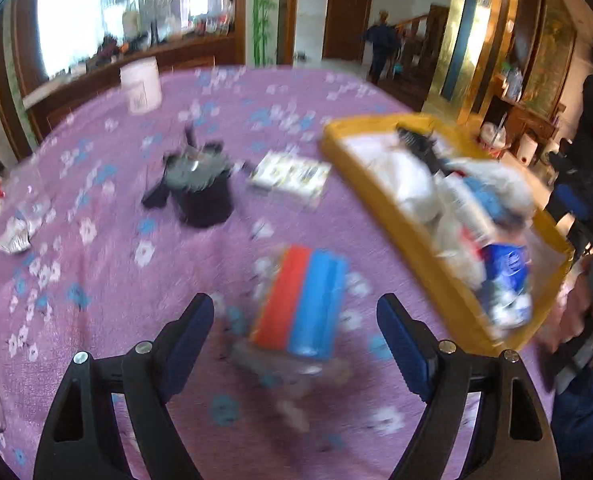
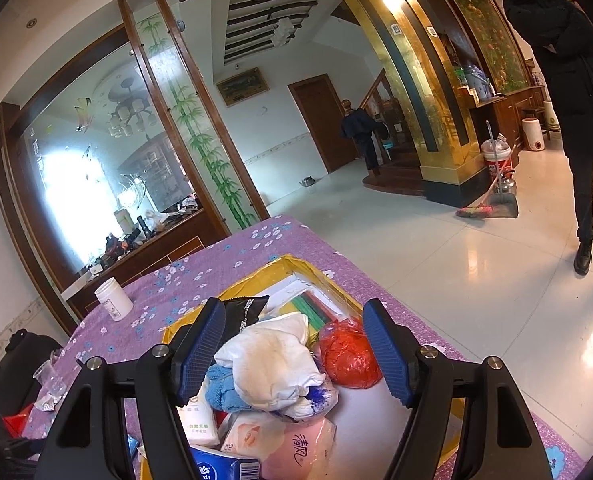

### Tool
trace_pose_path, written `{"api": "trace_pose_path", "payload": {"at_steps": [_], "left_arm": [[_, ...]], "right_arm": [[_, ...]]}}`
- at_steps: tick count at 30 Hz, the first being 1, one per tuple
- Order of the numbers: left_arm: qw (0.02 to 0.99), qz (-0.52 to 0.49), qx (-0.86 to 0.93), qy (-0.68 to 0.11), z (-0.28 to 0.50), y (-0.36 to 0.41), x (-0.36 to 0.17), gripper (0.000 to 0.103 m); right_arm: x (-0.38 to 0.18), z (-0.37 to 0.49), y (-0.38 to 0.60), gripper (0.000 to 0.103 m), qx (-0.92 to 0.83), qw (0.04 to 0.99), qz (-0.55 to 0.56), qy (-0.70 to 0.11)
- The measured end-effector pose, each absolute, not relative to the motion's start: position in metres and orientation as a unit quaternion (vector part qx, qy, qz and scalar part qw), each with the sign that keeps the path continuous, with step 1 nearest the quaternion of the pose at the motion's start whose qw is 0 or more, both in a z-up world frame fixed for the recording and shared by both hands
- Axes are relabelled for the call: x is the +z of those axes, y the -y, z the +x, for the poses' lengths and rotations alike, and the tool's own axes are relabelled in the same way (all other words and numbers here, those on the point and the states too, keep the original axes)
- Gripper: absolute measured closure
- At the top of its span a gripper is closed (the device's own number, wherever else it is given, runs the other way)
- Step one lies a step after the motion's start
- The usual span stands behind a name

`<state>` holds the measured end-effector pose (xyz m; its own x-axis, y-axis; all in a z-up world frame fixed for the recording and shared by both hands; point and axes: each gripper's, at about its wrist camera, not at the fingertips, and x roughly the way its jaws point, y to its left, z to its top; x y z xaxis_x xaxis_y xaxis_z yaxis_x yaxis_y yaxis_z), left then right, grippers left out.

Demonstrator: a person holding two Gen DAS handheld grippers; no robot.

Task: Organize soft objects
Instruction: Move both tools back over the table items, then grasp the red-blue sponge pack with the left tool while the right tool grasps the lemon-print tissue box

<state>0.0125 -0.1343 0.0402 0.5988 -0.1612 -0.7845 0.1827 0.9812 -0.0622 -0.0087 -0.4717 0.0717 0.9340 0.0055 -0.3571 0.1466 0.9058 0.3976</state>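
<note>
In the left wrist view my left gripper (image 1: 295, 322) is open and empty, just above a red and blue pack (image 1: 300, 304) lying on the purple flowered tablecloth (image 1: 96, 280). A dark and grey cloth (image 1: 198, 184) and a white packet (image 1: 290, 176) lie farther back. A yellow box (image 1: 376, 200) at the right holds white cloths and packets. In the right wrist view my right gripper (image 2: 294, 348) is open above the yellow box (image 2: 256, 276), over a white cloth (image 2: 268, 360), a blue cloth (image 2: 224, 390), a red bag (image 2: 348, 356) and pink tissue packs (image 2: 296, 448).
A white jar (image 1: 140, 84) stands at the table's far side and shows in the right wrist view (image 2: 113, 299). Crumpled plastic (image 1: 20, 224) lies at the table's left. A person in black (image 2: 568, 80) stands on the tiled floor at the right.
</note>
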Motion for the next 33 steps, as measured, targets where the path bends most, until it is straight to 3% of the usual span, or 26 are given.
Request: {"api": "trace_pose_path", "payload": {"at_steps": [9,10,11,12,13,18,22,28,33], "left_arm": [[0.874,0.056,-0.112,-0.469,0.041,0.159,0.008,0.021],[0.873,0.057,-0.104,-0.473,0.044,0.159,0.003,0.028],[0.871,0.055,-0.101,-0.477,0.047,0.157,0.000,0.042],[0.876,0.048,-0.095,-0.471,0.048,0.154,0.000,0.045],[0.877,0.046,-0.091,-0.470,0.048,0.151,-0.001,0.055],[0.885,0.009,-0.075,-0.460,0.046,0.128,0.010,0.058],[0.904,-0.014,-0.043,-0.424,0.033,0.097,0.026,0.058],[0.911,-0.042,0.022,-0.410,0.040,0.066,0.022,0.058],[0.917,-0.043,0.027,-0.396,0.034,0.062,0.026,0.058]], "right_arm": [[0.072,-0.008,0.467,0.027,-0.025,0.961,0.209,-0.177],[0.073,-0.008,0.466,0.027,-0.023,0.962,0.207,-0.176],[0.073,-0.008,0.465,0.027,-0.019,0.963,0.206,-0.175],[0.074,-0.008,0.463,0.027,-0.013,0.963,0.204,-0.174],[0.075,-0.007,0.462,0.027,-0.005,0.964,0.201,-0.176],[0.099,0.009,0.415,0.027,0.113,0.953,0.154,-0.233],[0.114,0.042,0.339,0.025,0.238,0.913,0.046,-0.327],[0.085,0.116,0.241,0.025,0.331,0.821,-0.102,-0.455],[0.057,0.156,0.207,0.026,0.342,0.787,-0.189,-0.478]]}}
